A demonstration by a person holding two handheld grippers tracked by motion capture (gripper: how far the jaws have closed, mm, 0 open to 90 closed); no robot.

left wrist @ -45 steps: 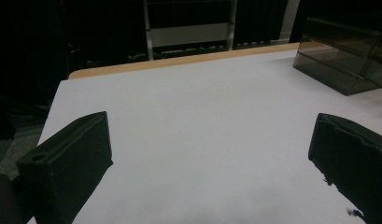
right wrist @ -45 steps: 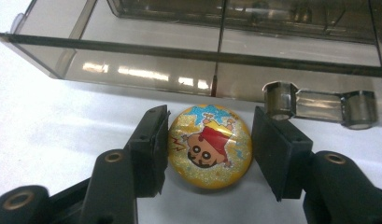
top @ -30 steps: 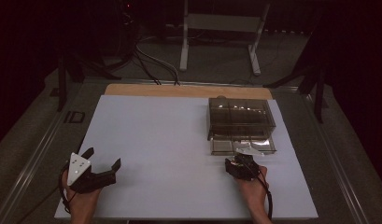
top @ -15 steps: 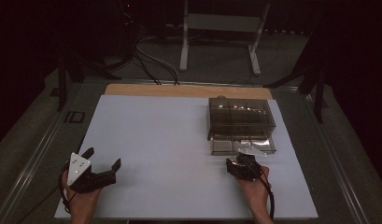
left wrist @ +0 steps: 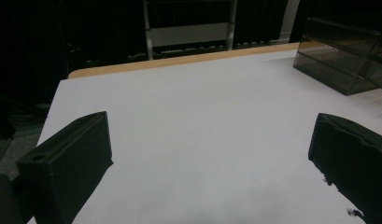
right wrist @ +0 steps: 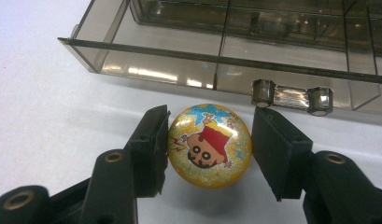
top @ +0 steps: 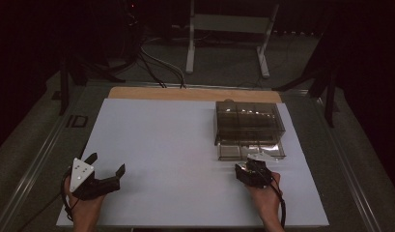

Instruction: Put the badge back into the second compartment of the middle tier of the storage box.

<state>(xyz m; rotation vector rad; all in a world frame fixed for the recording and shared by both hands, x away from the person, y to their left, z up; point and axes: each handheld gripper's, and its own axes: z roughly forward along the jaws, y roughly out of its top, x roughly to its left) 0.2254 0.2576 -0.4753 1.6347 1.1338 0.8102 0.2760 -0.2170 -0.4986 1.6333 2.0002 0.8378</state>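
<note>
The right gripper (right wrist: 209, 144) is seemingly pinching the glittery ball (right wrist: 209, 145) before the smoky drawer box (right wrist: 235, 51), needing lifting next; the left gripper (left wrist: 202, 158) is resting spread.

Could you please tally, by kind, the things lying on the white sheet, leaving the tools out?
Ball: 1
Smoky clear drawer box: 1
Total: 2
</note>
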